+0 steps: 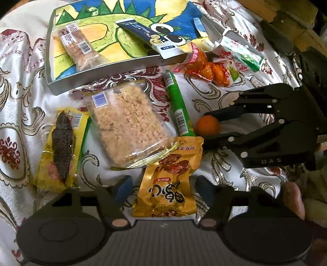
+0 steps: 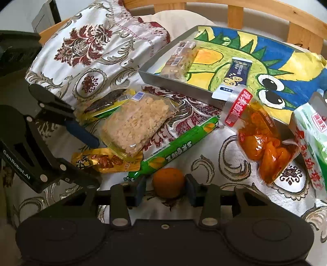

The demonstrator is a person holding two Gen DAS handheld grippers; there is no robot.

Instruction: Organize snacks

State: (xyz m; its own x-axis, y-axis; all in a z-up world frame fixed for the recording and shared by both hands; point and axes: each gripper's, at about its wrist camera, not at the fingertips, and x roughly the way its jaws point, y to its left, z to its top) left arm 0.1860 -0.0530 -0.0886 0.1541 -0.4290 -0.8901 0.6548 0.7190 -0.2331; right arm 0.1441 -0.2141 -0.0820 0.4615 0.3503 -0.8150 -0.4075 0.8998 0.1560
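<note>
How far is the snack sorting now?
Done: a nut bar and a dark blue packet lie in the tray. In hand: the right gripper is open around the orange; the left gripper is open around the gold packet. The other packets lie outside the tray.

Satiny cloth (image 1: 24, 86) under everything, tray (image 1: 51, 81) matt grey metal, snack wrappers (image 1: 169, 180) glossy plastic, bed rail (image 2: 265, 8) bare wood.

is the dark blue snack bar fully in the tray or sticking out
Sticking out. The dark blue bar lies mostly in the tray, but its white end overhangs the near rim in both views.
</note>
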